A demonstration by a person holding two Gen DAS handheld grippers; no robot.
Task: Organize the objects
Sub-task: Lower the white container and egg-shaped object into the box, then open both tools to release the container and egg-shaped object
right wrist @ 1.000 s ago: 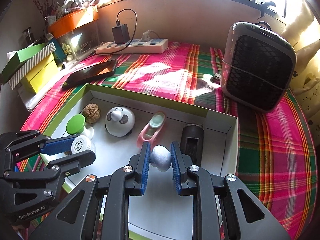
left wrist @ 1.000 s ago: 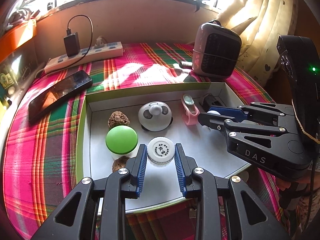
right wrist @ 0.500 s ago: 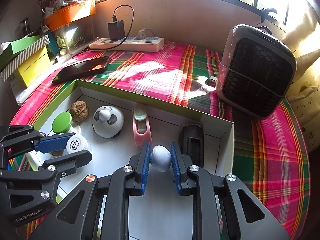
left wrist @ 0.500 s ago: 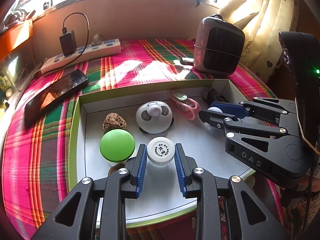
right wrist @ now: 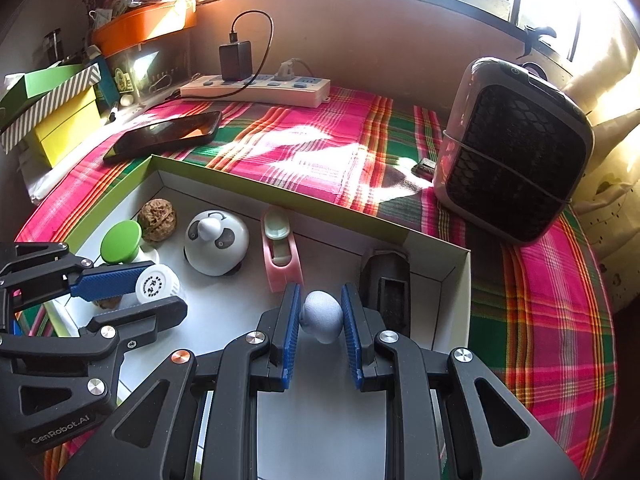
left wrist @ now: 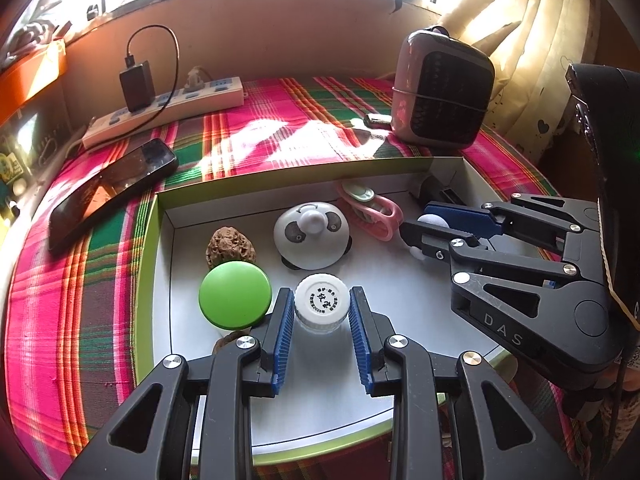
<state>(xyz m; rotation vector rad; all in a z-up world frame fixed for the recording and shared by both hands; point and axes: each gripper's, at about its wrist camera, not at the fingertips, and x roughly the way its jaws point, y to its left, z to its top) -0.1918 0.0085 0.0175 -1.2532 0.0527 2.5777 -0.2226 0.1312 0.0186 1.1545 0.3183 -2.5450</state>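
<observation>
Left gripper (left wrist: pixel 321 310) over the shallow green-rimmed box (left wrist: pixel 146 248), fingers closed on a small white-capped bottle (left wrist: pixel 322 303) standing upright on the box floor near its front edge. Right gripper (right wrist: pixel 320 316) lower right inside the same box, fingers pinched on a pale egg-shaped object (right wrist: pixel 322 316). Just left of the bottle, a green round-capped item (left wrist: pixel 235 300), with one walnut (left wrist: pixel 231 248) behind it toward the back wall of the box and another walnut (left wrist: pixel 230 340) partly hidden below the cap. Behind the bottle, a white panda-faced dome (left wrist: pixel 312 236); right of the dome, a pink clip-like thing (left wrist: pixel 370 210); in the box's far right corner, a dark block (right wrist: pixel 388 284). Beyond the box on the plaid-covered bench (right wrist: pixel 320 148): a black phone (right wrist: pixel 164 136), a power strip (right wrist: pixel 256 90) with a charger, and a small heater (right wrist: pixel 516 160).
</observation>
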